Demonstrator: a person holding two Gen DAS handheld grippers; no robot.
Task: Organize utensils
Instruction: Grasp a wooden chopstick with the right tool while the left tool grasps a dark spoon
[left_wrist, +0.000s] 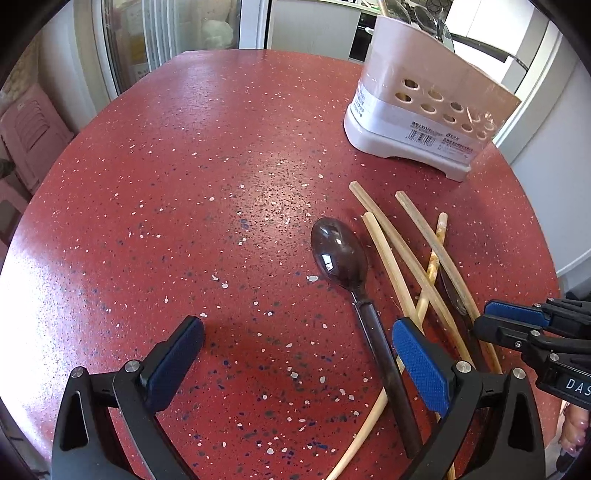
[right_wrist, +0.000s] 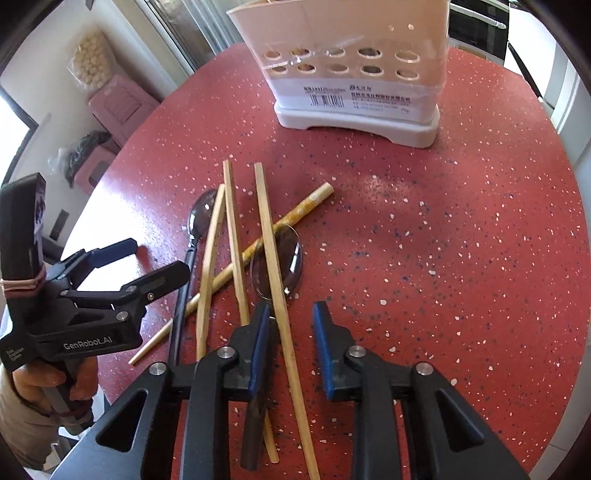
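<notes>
Fig. My right tool (right_wrist: 290, 345) straddles one chopstick (right_wrist: 275, 280) and a dark spoon's handle (right_wrist: 255, 424) on the tabletop (right_wrist: 443, 240), pads part-spread, not yet pinching. I should centre on the chopstick alone. Left tool (left_wrist: 295, 362) spread wide beside the other spoon (left_wrist: 340, 254); holder (right_wrist: 351, 62) beyond.

Your left gripper (left_wrist: 297, 363) hangs with its jaws wide apart over the red speckled table (left_wrist: 184, 184), its right pad beside the dark spoon (left_wrist: 341, 258). Pale chopsticks (left_wrist: 402, 251) lie crossed just right of it, the utensil holder (left_wrist: 424, 107) beyond. Your right gripper (left_wrist: 491, 319) enters from the right.
</notes>
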